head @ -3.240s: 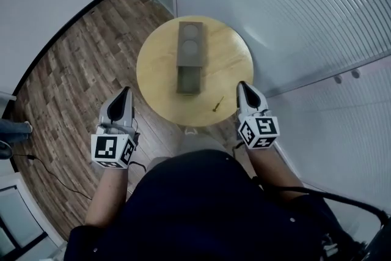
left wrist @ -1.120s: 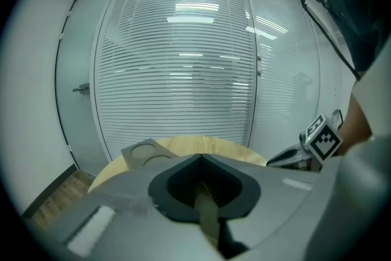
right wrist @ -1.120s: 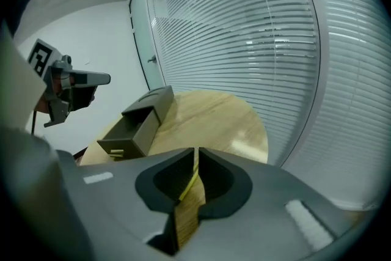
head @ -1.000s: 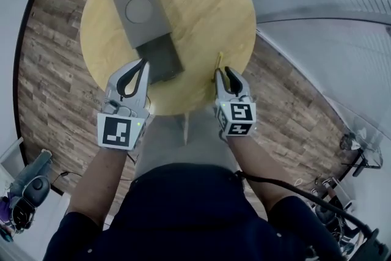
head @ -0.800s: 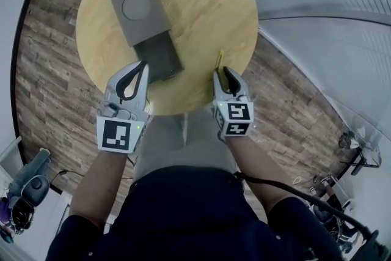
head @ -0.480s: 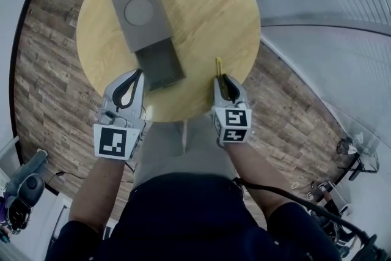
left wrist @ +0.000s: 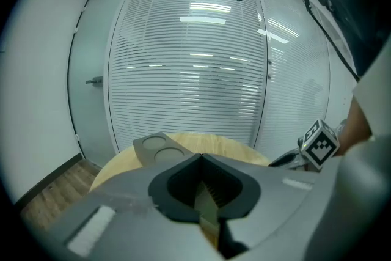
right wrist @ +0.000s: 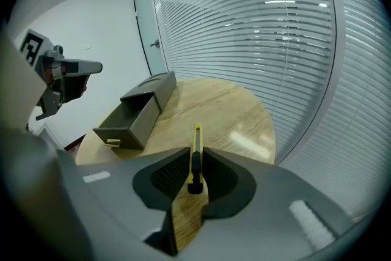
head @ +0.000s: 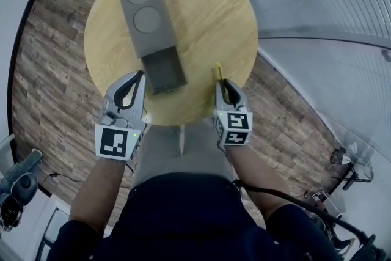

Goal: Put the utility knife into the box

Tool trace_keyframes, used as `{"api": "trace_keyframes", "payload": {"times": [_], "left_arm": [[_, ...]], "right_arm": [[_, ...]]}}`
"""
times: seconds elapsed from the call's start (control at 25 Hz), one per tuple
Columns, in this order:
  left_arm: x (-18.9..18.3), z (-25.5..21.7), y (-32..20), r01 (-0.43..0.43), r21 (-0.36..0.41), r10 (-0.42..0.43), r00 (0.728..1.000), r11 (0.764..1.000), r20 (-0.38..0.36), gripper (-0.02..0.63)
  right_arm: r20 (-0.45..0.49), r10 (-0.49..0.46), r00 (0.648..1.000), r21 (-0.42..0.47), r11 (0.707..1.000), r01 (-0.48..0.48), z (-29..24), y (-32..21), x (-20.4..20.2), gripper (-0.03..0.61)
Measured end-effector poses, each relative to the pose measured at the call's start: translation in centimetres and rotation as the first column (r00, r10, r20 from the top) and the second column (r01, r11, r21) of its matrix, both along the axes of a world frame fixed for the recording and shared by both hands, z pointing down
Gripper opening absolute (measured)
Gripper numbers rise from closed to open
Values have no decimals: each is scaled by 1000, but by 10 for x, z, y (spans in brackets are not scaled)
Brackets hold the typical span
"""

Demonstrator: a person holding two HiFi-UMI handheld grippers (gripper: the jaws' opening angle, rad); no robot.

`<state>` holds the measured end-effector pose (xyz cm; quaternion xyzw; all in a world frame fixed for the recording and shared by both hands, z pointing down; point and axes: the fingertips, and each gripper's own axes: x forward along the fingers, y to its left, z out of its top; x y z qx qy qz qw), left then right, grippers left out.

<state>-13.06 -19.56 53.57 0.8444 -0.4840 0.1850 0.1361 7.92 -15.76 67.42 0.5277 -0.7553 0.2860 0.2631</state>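
The utility knife [right wrist: 197,140] is pinched by its rear end between the jaws of my right gripper [right wrist: 194,153]. Its yellow body sticks straight out ahead along the line of the jaws, over the near right part of the round table [head: 214,3]. I can't tell whether it is clear of the wood or touching it. In the head view the knife [head: 217,71] points away from me, and its long axis runs roughly parallel to the grey box [head: 142,9]. The box's open drawer [head: 162,70] is pulled out toward me and lies to the knife's left, apart from it, with bare tabletop between. So I judge the coming move to be a sideways carry to the left with little turning needed. My left gripper [head: 139,74] is the nearer one to the drawer, just beside its near left corner. Its jaws are pressed together on nothing, as the left gripper view [left wrist: 200,156] shows.
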Motion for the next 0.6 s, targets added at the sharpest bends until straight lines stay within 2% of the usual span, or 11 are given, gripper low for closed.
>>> {"api": "trace_keyframes", "payload": {"times": [0.36, 0.6], "left_arm": [[-16, -43, -4, 48, 57, -48, 999, 997, 3, 3], [-20, -85, 5, 66, 121, -63, 998, 990, -28, 3]], "right_arm": [[5, -78, 997, 77, 994, 77, -54, -19, -15, 72], [27, -94, 995, 133, 987, 89, -106, -28, -16, 72]]}}
